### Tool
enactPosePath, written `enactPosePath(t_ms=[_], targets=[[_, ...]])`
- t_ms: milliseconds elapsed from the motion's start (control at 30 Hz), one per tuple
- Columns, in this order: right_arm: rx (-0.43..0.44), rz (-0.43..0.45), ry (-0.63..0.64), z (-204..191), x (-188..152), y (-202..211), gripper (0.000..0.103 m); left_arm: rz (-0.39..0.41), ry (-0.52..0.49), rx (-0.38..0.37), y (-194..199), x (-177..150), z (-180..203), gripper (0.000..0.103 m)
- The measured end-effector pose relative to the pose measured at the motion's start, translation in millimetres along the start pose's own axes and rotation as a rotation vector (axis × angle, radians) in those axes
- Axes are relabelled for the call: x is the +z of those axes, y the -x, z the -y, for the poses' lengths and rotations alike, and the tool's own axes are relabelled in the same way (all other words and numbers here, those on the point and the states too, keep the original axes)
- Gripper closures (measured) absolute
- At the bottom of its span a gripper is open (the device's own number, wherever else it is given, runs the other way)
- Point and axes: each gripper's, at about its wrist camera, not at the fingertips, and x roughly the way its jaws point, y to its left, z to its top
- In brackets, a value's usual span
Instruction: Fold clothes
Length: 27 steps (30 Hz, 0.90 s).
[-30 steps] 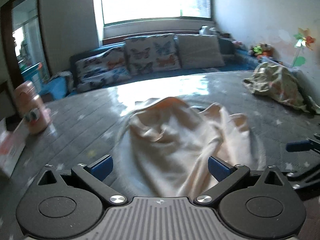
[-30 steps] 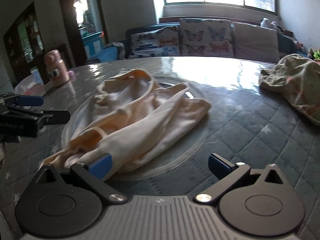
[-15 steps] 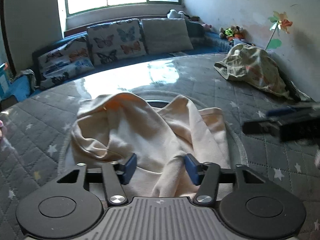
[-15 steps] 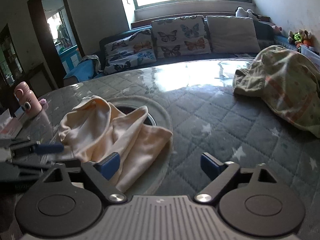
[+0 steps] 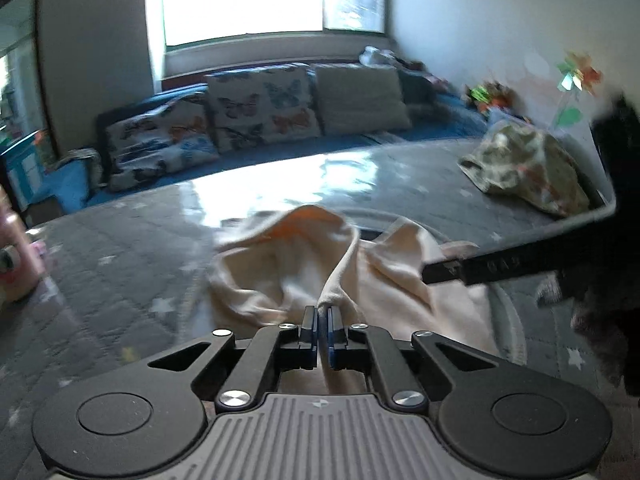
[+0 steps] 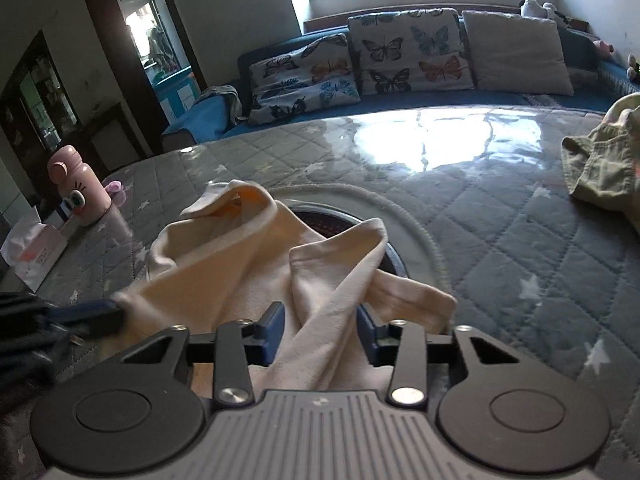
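A cream garment [image 5: 280, 268] [image 6: 224, 264] lies crumpled on the grey quilted table [image 5: 120, 272] [image 6: 520, 248]. In the left wrist view my left gripper [image 5: 322, 330] is shut on a raised ridge of its near edge. In the right wrist view the left gripper's blue fingertip [image 6: 100, 312] rests on the garment's left side. My right gripper [image 6: 320, 330] is open, with its jaws narrowed around a thick fold that runs between them. In the left wrist view the right gripper [image 5: 448, 270] reaches onto the garment from the right, held by a gloved hand [image 5: 592, 320].
An olive patterned garment [image 5: 524, 168] [image 6: 600, 168] lies heaped at the table's far right. A pink bottle [image 6: 78, 192] and a tissue box [image 6: 32, 252] stand at the left edge. A round inset ring [image 6: 400, 216] marks the table's middle. A sofa with butterfly cushions [image 6: 400, 60] runs behind.
My left gripper closed from wide open onto the garment's near edge and lifted a ridge of it. My right gripper moved in over the garment and its jaws narrowed around a fold.
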Motion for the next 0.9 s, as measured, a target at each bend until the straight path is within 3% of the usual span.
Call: enactPosePath(t_ms=[133,200,300,500,733,900], targets=[[-0.003,-0.012,-0.015,2.3,-3.3,-3.6,0.081,0.033,0.081,0.059,23.6,-7.6,-30.0,0.098],[0.001,-0.012,-0.02,3.7,-5.0,-2.6,0.093,0.039,0.115,0.089,35.4,-14.3,-43.5,0.098],[0.001,0.003,-0.03,6.1,-6.6,1.4,0.098,0.038,0.162,0.144,52.3,-29.4,-61.2,0.098],[0.005,0.094,-0.058,12.2,-10.2,29.1,0.099,0.0,0.266,0.188,74.9,-62.4,-83.1,0.098],[-0.029,0.2,-0.078,24.3,-35.8,97.9,0.099,-0.05,0.31,0.157,93.4,-94.0,-81.1,0.098],[-0.093,0.192,-0.122,40.6,-74.6,141.5,0.099,-0.092,0.311,0.127,104.7,-111.8,-70.9,0.101]])
